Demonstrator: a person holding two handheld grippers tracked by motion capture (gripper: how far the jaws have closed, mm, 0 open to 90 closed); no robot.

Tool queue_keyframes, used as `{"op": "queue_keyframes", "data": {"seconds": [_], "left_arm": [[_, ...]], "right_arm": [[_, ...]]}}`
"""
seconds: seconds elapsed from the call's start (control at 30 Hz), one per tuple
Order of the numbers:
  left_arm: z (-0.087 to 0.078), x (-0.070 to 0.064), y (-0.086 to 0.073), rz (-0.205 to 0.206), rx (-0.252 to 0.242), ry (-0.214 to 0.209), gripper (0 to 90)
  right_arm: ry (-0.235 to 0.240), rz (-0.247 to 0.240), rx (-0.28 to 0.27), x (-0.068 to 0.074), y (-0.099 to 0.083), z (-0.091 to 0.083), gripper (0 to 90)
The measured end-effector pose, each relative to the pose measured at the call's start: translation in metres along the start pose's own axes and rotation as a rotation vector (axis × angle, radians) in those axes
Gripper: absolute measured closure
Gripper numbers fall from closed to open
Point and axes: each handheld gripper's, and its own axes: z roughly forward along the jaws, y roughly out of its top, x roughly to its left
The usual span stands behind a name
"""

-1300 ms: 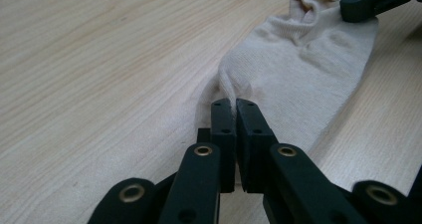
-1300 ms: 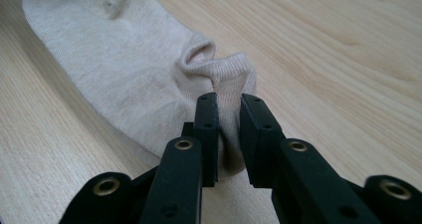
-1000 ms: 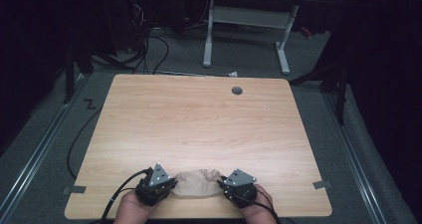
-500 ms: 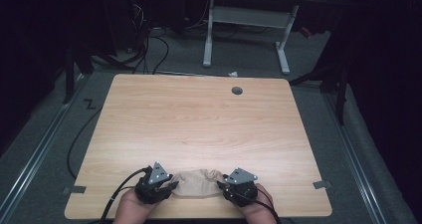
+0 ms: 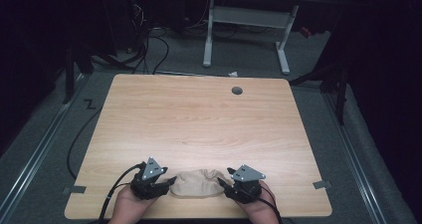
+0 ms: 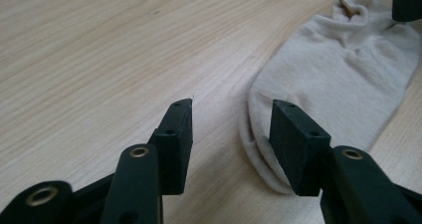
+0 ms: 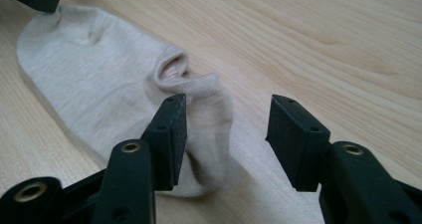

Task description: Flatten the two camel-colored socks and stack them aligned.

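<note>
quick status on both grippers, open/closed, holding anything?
Left gripper: open, holding nothing; fingers straddle the toe edge of the beige sock.
Right gripper: open, holding nothing, at the sock's cuff end.

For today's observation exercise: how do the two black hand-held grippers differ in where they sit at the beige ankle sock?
The left gripper sits at the beige ankle sock's rounded toe end; the right gripper sits at its cuff opening. The left gripper's right-hand jaw overlaps the sock; the right gripper's left-hand jaw does. Both are open, low over the wooden table.
</note>
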Motion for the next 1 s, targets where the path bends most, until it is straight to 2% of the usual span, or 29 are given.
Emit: {"op": "queue_keyframes", "data": {"seconds": [0.13, 0.23, 0.3, 0.43, 0.53, 0.63, 0.7, 0.77, 0.83, 0.9, 0.93, 1.0], "left_arm": [[-0.002, 0.01, 0.0, -0.001, -0.009, 0.038, 50.0], [-0.002, 0.02, -0.001, -0.008, -0.007, 0.075, 47.8], [-0.002, 0.029, -0.003, -0.024, -0.011, 0.094, 47.0], [-0.003, 0.053, -0.007, -0.083, -0.018, 0.125, 45.9], [-0.005, 0.072, -0.012, -0.113, -0.018, 0.142, 44.8], [-0.005, 0.091, -0.017, -0.123, -0.004, 0.194, 44.5], [-0.006, 0.101, -0.019, -0.172, -0.005, 0.195, 44.5], [-0.008, 0.103, -0.019, -0.195, -0.018, 0.186, 44.5], [-0.008, 0.099, -0.018, -0.171, -0.023, 0.191, 44.2], [-0.007, 0.096, -0.017, -0.144, -0.015, 0.203, 43.9], [-0.007, 0.095, -0.017, -0.142, -0.01, 0.2, 43.9], [-0.007, 0.094, -0.018, -0.142, 0.001, 0.196, 44.6]], "right_arm": [[-0.017, 0.003, -0.02, -0.007, -0.002, -0.001, 48.7], [-0.034, 0.023, -0.025, -0.016, -0.004, -0.001, 48.0], [-0.043, 0.051, -0.03, -0.024, -0.005, -0.001, 47.3], [-0.073, 0.111, -0.057, -0.042, -0.01, -0.002, 47.2], [-0.114, 0.143, -0.066, -0.059, -0.014, -0.003, 47.6], [-0.176, 0.148, -0.061, -0.081, -0.016, -0.001, 48.0], [-0.216, 0.157, -0.055, -0.1, -0.017, 0.0, 47.9], [-0.247, 0.205, -0.051, -0.116, -0.018, 0.0, 47.4], [-0.263, 0.217, -0.053, -0.122, -0.02, -0.002, 47.3], [-0.264, 0.215, -0.054, -0.12, -0.022, -0.003, 47.4], [-0.258, 0.215, -0.054, -0.118, -0.022, -0.003, 47.5], [-0.251, 0.187, -0.043, -0.113, -0.021, -0.002, 47.8]]}}
